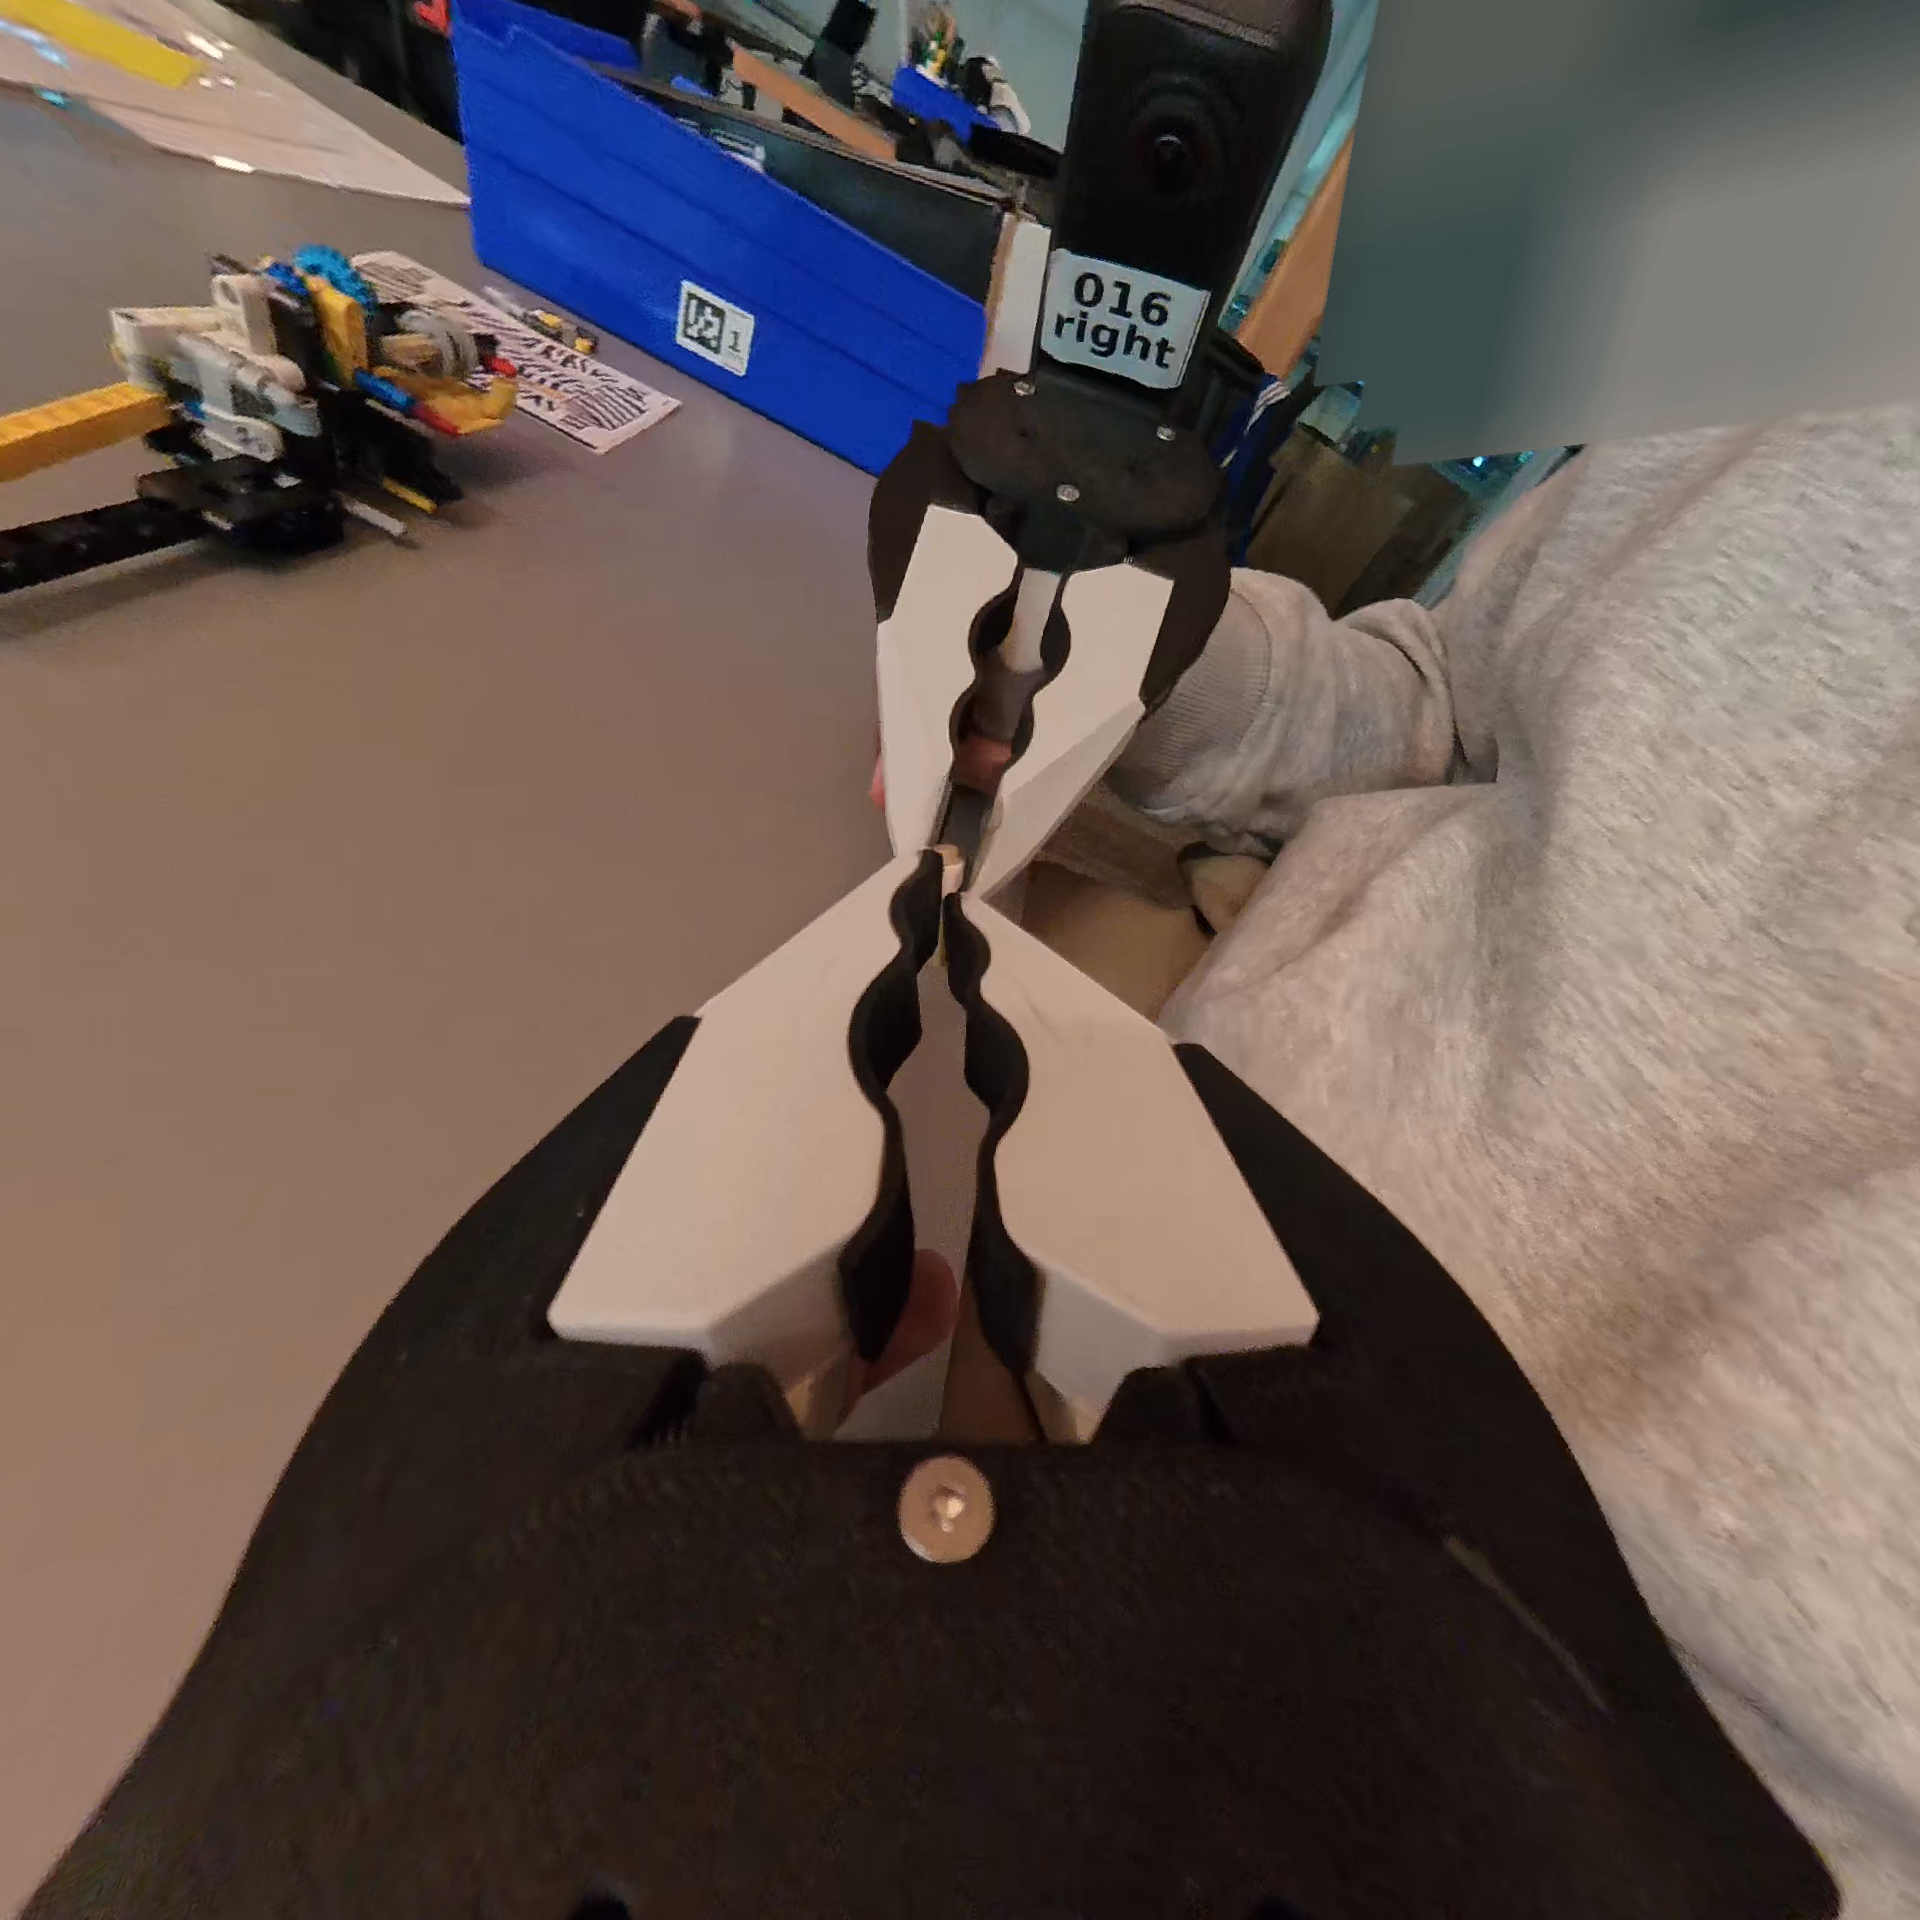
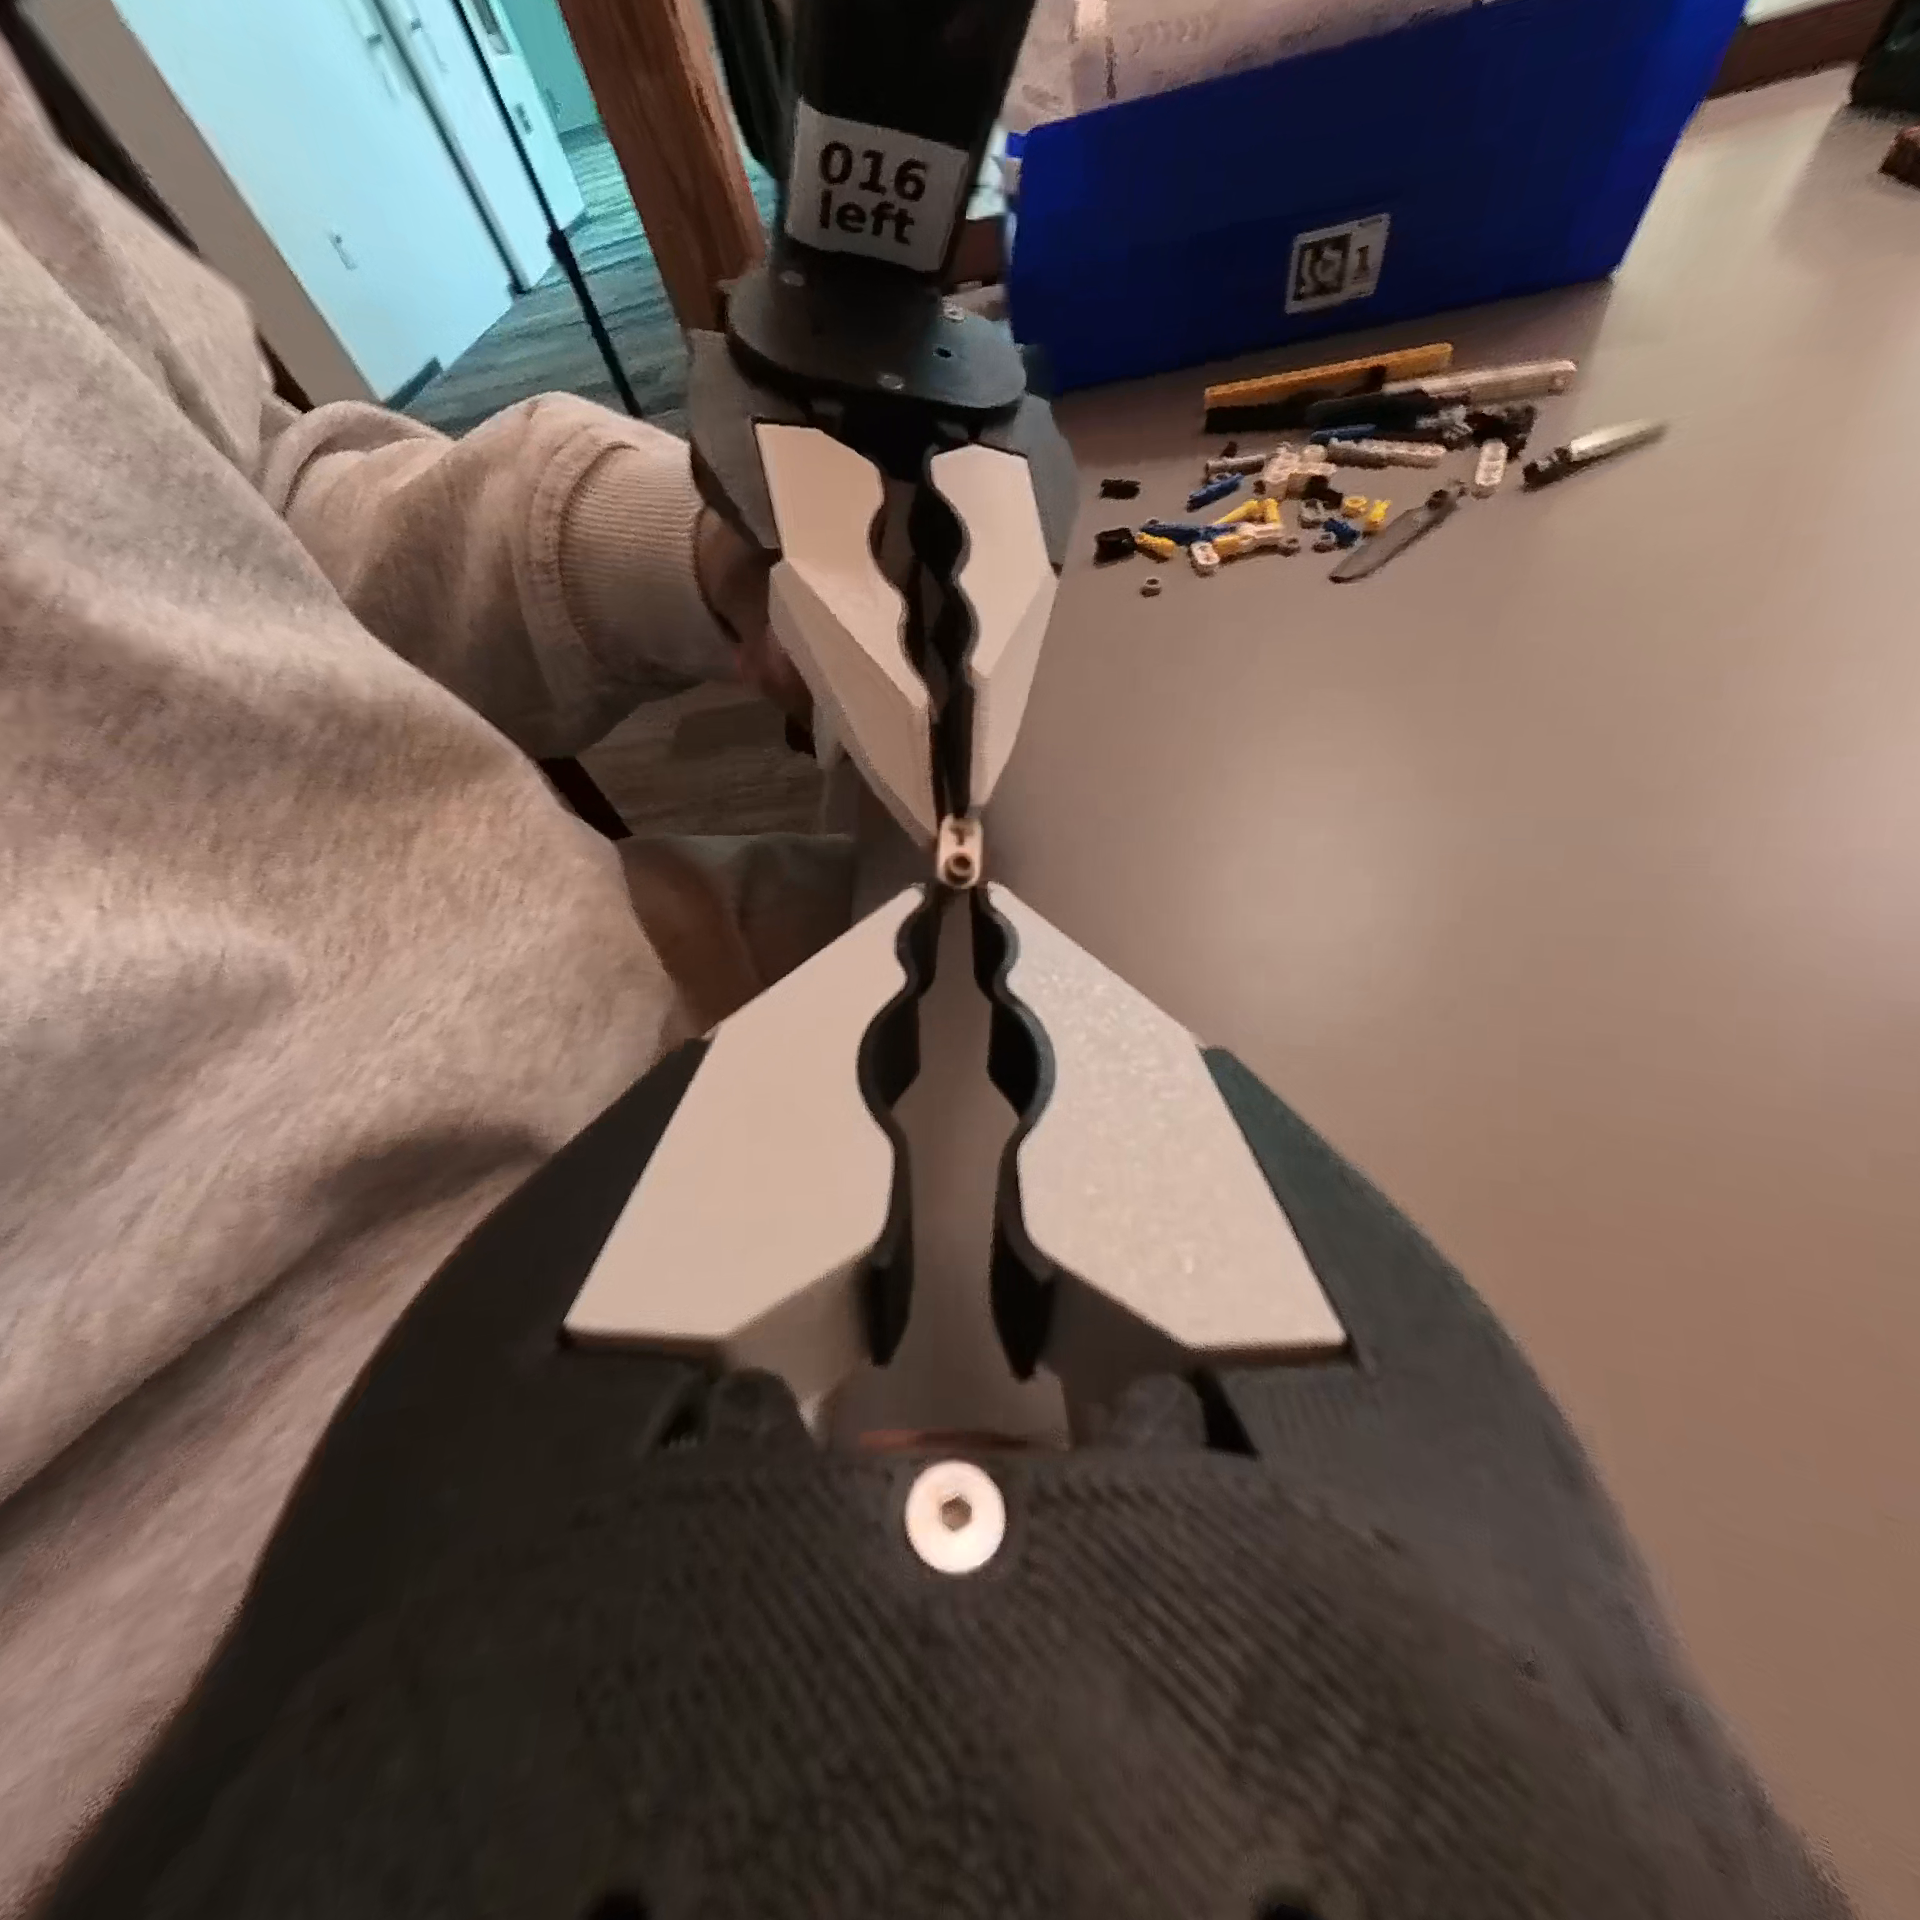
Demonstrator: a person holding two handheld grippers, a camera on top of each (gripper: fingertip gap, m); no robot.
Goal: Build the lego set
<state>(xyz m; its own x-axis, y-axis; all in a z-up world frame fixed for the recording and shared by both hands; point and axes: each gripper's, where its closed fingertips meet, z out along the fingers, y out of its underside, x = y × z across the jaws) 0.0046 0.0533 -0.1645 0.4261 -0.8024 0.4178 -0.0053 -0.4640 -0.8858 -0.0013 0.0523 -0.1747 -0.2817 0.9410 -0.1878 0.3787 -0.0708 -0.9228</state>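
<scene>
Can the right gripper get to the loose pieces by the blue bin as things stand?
Probably not yet. The right gripper is shut tip to tip with the left gripper on a small white piece. The table towards the loose pieces looks clear, but it must let go first.

A small white lego piece (image 2: 958,864) with a round hole sat pinched between both grippers' tips, above the table.

Printed white label (image 1: 1117,322) bearing a number and a word, on the right hand-held gripper (image 1: 961,847); matching label (image 2: 871,192) on the left hand-held gripper (image 2: 956,810). White marker tag (image 1: 715,328) with a digit, on the blue bin (image 1: 623,218). Black-lettered sticker sheet (image 1: 582,390) on the bench (image 1: 416,831), unreadable.
</scene>
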